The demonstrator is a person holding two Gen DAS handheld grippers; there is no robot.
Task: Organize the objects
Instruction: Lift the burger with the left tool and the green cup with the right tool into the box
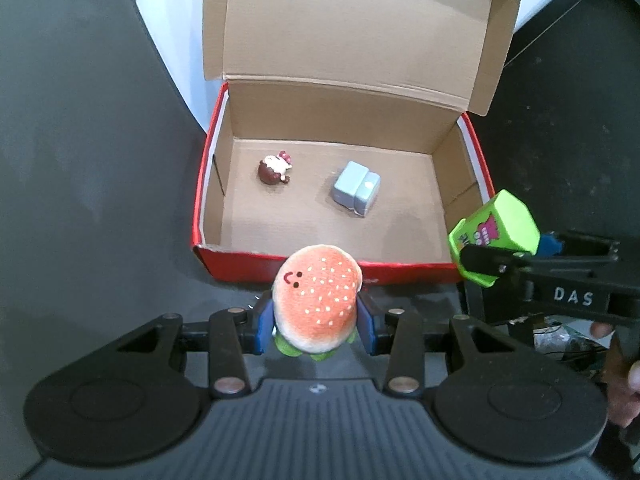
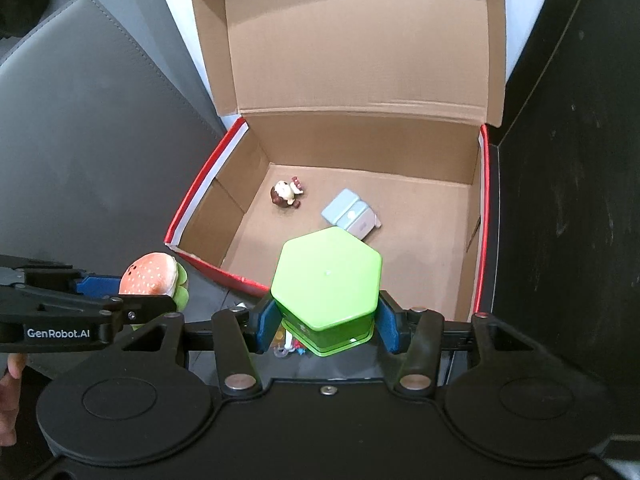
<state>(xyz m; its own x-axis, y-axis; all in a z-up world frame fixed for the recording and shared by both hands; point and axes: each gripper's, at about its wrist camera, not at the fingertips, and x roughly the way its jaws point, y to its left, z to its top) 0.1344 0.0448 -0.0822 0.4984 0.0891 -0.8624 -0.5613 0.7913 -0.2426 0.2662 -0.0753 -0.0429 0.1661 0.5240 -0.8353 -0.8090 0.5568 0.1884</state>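
Note:
My left gripper (image 1: pixel 316 320) is shut on a plush burger toy (image 1: pixel 318 298) and holds it just in front of the near wall of the open red cardboard box (image 1: pixel 320 266). My right gripper (image 2: pixel 326 322) is shut on a green hexagonal container (image 2: pixel 326 280), held above the box's near wall (image 2: pixel 224 274). Each wrist view shows the other gripper too: the green container (image 1: pixel 496 232) at the box's right corner, the burger (image 2: pixel 154 274) at its left corner. On the box floor lie a small brown-and-white figurine (image 1: pixel 275 168) (image 2: pixel 286 192) and a pale blue block toy (image 1: pixel 356 188) (image 2: pixel 350 214).
The box lid (image 1: pixel 356 28) stands upright behind the box. A dark grey surface (image 1: pixel 88 160) lies to the left and a black surface (image 2: pixel 568 180) to the right. A person's fingers (image 1: pixel 624 376) grip the right tool; small clutter (image 2: pixel 288 346) lies under the green container.

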